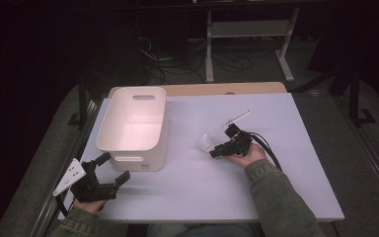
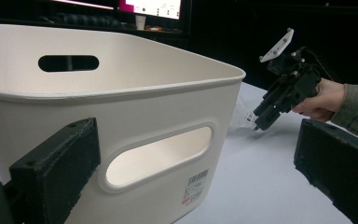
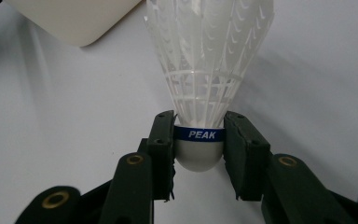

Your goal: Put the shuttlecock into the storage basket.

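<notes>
While our right gripper clamps the shuttlecock by its cork, one pad on each side of the blue band, we judge the pick-up step to be at hand and the carry to the bin to be next; the shuttlecock sits on the table near its middle, its white skirt pointing away from the jaws toward the bin's corner; in the high view the right gripper lies at about three o'clock from the bin, well apart from it.

Our left gripper rests at the bin's six o'clock, jaws spread wide and gripping nothing, with the bin's near wall and handle slot straight ahead of it between the two pads; from there it could steady the bin if that is wanted.

For the next move we would lift the cork clear of the table, swing toward nine o'clock, rise over the bin's rim, and let go above its bare floor; the rim stands high, so a low path would knock the skirt against the wall; the grip is narrow and on a rounded cork, so a tilt could let it slip.

Nothing lies on the table between shuttlecock and bin; cables and stand legs are on the floor at twelve o'clock, beyond the table's far edge.
</notes>
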